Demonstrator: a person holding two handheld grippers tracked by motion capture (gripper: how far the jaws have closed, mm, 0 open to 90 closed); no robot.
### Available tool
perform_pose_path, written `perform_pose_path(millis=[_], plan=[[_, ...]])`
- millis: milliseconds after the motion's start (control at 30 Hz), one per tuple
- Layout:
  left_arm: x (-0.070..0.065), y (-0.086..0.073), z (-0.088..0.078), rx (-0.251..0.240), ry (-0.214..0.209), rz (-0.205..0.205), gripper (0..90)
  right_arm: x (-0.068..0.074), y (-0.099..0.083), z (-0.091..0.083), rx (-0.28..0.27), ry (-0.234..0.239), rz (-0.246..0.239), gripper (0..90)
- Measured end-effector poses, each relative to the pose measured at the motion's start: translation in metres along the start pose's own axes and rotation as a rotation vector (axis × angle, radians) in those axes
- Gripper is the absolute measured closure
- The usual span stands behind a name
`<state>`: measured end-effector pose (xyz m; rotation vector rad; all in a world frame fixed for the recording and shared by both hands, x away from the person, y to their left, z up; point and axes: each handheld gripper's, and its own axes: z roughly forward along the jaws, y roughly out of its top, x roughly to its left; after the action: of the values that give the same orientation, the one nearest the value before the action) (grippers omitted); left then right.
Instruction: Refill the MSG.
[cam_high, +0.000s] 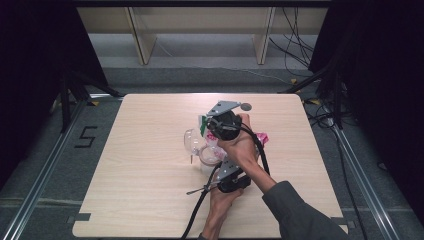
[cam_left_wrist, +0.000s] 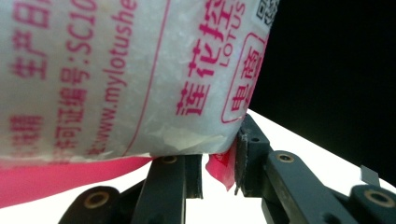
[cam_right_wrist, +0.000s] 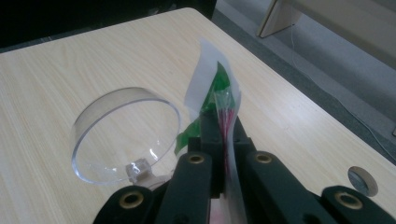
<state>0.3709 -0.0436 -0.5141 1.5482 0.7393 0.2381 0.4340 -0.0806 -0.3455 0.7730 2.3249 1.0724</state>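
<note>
Both claws held the bag (cam_left_wrist: 116, 79) up over the clear cup (cam_right_wrist: 123, 135) on the table (cam_high: 150, 200). The left gripper (cam_left_wrist: 219, 172) pinched its pink bottom; the right gripper (cam_right_wrist: 224, 135) squeezed its top. Next, I think, comes tipping the bag gently

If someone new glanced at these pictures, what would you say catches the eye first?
Probably the white bag with pink print, held up over the middle of the wooden table between both tongs. The right tongs are shut on its green-and-white top edge, while the left tongs pinch its pink bottom seam. Just beside it on the table stands a clear glass jar, its open mouth tipped toward the bag.
</note>
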Motion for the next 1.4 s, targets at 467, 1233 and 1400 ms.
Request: perform_pose_path(millis=[467,1233,1400], plan=[[0.0006,0.0002,-0.0004,0.003,0.0,-0.003,74.9,0.0003,-0.0008,0.0004,-0.011,-0.004,0.001,90.0],[-0.0022,0.0005,-0.0018,0.012,0.016,-0.005,75.0,0.0018,-0.0014,0.0024,0.002,0.003,-0.011,90.0],[-0.0012,-0.0003,-0.0004,-0.014,-0.009,-0.012,75.0,0.0019,-0.0011,0.0031,0.008,0.005,-0.006,90.0]])
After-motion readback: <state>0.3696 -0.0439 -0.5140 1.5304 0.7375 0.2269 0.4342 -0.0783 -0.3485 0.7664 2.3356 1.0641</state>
